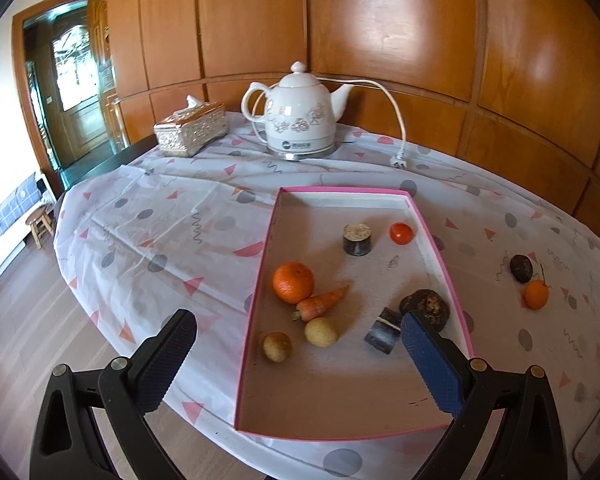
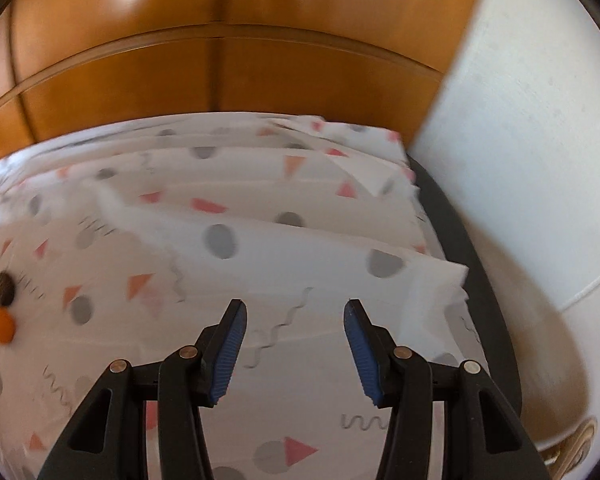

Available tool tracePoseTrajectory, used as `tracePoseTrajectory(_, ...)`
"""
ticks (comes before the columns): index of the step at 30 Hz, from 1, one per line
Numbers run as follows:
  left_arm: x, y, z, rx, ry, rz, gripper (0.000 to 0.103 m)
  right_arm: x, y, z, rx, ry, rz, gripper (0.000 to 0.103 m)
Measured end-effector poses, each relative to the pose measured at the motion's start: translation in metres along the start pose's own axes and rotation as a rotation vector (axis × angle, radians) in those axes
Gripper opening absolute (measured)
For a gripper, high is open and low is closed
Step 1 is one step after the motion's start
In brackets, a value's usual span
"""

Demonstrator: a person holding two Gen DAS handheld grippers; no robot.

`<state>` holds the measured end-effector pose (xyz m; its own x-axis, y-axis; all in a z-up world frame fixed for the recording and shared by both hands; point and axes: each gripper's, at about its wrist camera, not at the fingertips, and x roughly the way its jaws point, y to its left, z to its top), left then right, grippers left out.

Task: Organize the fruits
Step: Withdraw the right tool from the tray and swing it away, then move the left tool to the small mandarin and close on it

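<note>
A pink-rimmed tray (image 1: 260, 280) lies on the patterned tablecloth. In it are an orange (image 1: 293, 282), a carrot (image 1: 322, 302), two small yellowish fruits (image 1: 320, 332) (image 1: 277, 346), a tomato (image 1: 401, 233), a dark round fruit (image 1: 424, 306) and two dark cut cylinders (image 1: 357, 239) (image 1: 382, 336). My left gripper (image 1: 296, 318) hangs wide open above the tray's near end, holding nothing. Right of the tray, on the cloth, lie a dark fruit (image 1: 521, 268) and a small orange (image 1: 536, 294). My right gripper (image 2: 296, 304) is open and empty over bare cloth, with the small orange (image 2: 2, 326) and dark fruit (image 2: 4, 289) far to its left.
A white kettle (image 1: 300, 116) with its cord and plug (image 1: 400, 163) and a tissue box (image 1: 190, 130) stand at the back by the wooden wall. The table's left edge drops to the floor. In the blurred right wrist view, a dark table edge (image 2: 460, 240) meets a white wall.
</note>
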<state>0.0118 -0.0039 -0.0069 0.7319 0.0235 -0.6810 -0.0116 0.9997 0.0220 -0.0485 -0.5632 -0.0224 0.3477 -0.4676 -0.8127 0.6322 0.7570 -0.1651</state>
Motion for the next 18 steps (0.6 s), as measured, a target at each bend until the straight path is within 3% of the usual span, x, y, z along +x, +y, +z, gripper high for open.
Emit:
tracePoseTrajectory(8, 0.001, -0.036, 0.009, 0.095, -0.012, -0.04, 0.103, 0.006, -0.029, 0.0, 0.149, 0.023, 0.001, 0.051)
tracePoseTrajectory(18, 0.005, -0.092, 0.015, 0.216, -0.012, -0.114, 0.103, 0.007, -0.033, 0.001, 0.183, 0.028, 0.042, 0.051)
